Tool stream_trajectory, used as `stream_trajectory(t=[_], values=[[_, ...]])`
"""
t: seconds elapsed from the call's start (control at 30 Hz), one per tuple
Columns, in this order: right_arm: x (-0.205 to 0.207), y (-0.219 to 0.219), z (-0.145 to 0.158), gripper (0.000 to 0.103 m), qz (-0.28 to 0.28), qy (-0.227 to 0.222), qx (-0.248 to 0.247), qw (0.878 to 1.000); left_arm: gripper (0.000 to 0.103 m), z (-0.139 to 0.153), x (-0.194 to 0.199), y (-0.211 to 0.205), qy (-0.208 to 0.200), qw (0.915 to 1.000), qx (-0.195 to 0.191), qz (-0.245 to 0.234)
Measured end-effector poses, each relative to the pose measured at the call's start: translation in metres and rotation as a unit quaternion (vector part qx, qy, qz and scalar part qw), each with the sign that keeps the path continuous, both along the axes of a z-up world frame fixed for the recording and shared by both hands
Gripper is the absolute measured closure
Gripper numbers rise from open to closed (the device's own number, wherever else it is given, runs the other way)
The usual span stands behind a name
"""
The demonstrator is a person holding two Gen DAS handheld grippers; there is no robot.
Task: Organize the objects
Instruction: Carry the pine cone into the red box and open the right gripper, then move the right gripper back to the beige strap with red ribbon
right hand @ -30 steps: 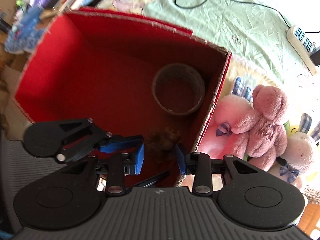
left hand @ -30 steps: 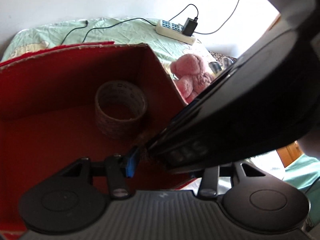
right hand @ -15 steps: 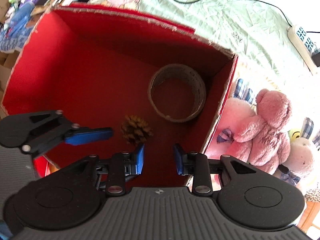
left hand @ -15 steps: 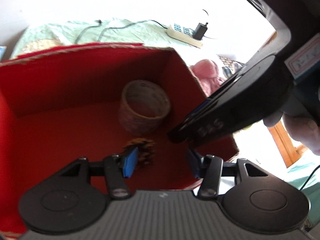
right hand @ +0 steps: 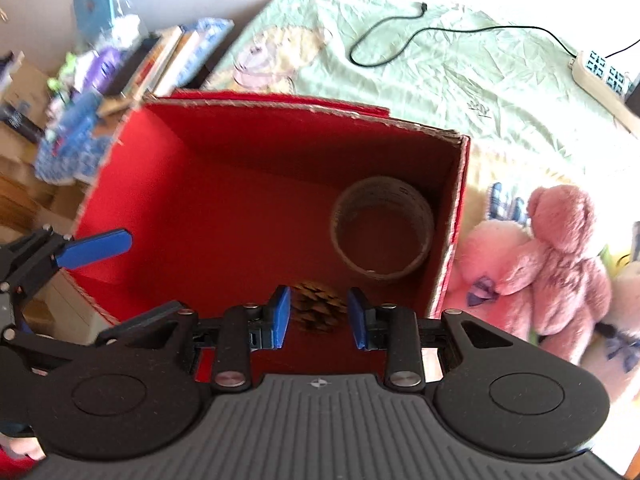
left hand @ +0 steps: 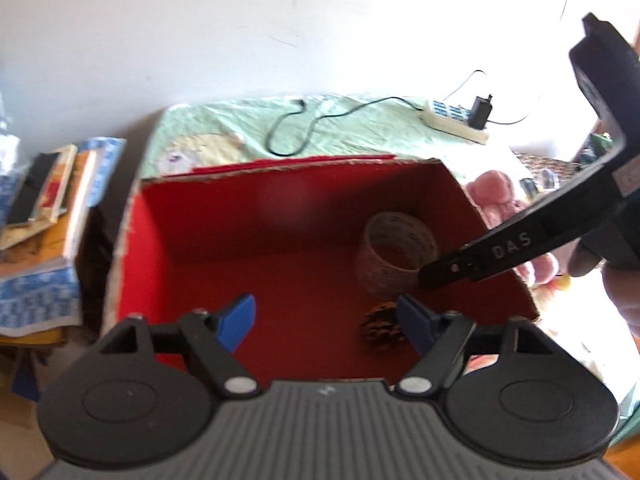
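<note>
A red cardboard box (right hand: 448, 240) (left hand: 132, 240) stands open on the bed. On its floor lie a brown tape roll (right hand: 382, 236) (left hand: 396, 256) near the right wall and a pine cone (right hand: 316, 306) (left hand: 382, 330) in front of it. My right gripper (right hand: 319, 317) hangs open above the pine cone, apart from it, and shows as a black bar (left hand: 430, 276) over the roll in the left wrist view. My left gripper (left hand: 326, 324) is wide open over the box's near edge, empty; one blue finger (right hand: 96, 246) shows at the left.
Pink plush toys (right hand: 560, 256) lie right of the box. A white power strip (left hand: 456, 120) and a black cable (right hand: 400, 40) rest on the green sheet behind it. Stacked books (left hand: 48, 200) sit to the left. A hand (left hand: 624, 300) holds the right gripper.
The pine cone, at my right fingertips a second ago, now lies on the box floor. Both grippers have drawn back and up, and the left one has opened wider.
</note>
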State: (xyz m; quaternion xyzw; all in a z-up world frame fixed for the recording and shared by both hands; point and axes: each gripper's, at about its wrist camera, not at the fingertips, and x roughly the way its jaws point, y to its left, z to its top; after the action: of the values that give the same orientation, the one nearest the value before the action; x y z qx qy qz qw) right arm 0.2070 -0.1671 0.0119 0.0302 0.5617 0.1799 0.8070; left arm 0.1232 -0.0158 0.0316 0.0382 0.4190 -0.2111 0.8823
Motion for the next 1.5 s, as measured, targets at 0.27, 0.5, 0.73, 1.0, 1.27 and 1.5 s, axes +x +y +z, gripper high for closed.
stream_trajectory(t=[0.27,0.5,0.73,1.0,1.27,1.5], values=[[-0.033,-0.024,0.015,0.069,-0.021,-0.058,0.036,0.997,0.019,0.017,-0.004,-0.006,-0.002,0.9984,0.044,0.036],[-0.056,-0.038,0.02,0.068,-0.03,-0.103,0.057,0.993,0.014,0.021,-0.032,-0.023,-0.007,0.9962,0.063,0.061],[-0.09,-0.055,0.023,0.068,-0.031,-0.129,0.082,0.988,0.013,0.022,-0.063,-0.037,-0.001,0.9928,0.079,0.09],[-0.122,-0.065,0.012,0.053,-0.032,-0.133,0.108,0.985,0.012,0.016,-0.095,-0.044,0.007,0.9875,0.097,0.124],[-0.146,-0.068,-0.006,0.053,-0.033,-0.106,0.142,0.984,0.011,0.003,-0.123,-0.05,0.02,0.9818,0.12,0.146],[-0.163,-0.067,-0.026,0.053,-0.05,-0.082,0.17,0.981,0.011,-0.015,-0.135,-0.05,0.046,0.9782,0.135,0.151]])
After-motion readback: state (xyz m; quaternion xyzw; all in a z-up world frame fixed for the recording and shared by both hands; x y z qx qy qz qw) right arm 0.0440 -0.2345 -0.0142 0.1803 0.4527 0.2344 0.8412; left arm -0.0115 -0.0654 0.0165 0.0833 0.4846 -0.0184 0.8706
